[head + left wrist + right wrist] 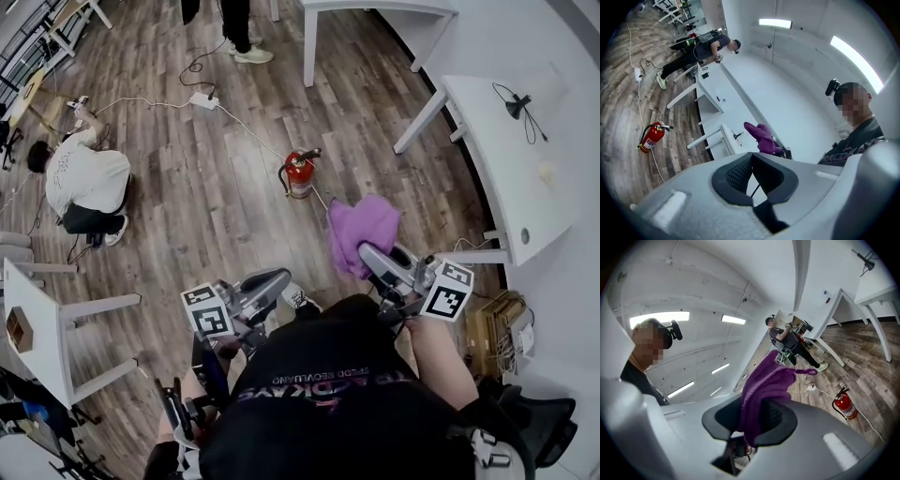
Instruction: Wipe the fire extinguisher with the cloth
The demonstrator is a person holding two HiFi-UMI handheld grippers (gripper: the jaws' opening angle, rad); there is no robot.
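Right gripper (366,251): clamping the purple cloth (361,225), fire extinguisher (299,174) standing well ahead on the floor (225,216). Left gripper (277,278): clenched, carrying nothing.

Open floor (206,211) around fire extinguisher (299,175); cable (251,133) beside; white table (497,159) right.

A red extinguisher (300,174) stands upright on the wood floor (216,216), with a cable (246,131) running from it to a power strip (203,99). The right gripper (370,253) holds a bunched purple cloth (364,228), near the extinguisher but apart from it. The left gripper (274,279) points the same way. A person (84,180) crouches at left, and a white table (511,159) stands at right.
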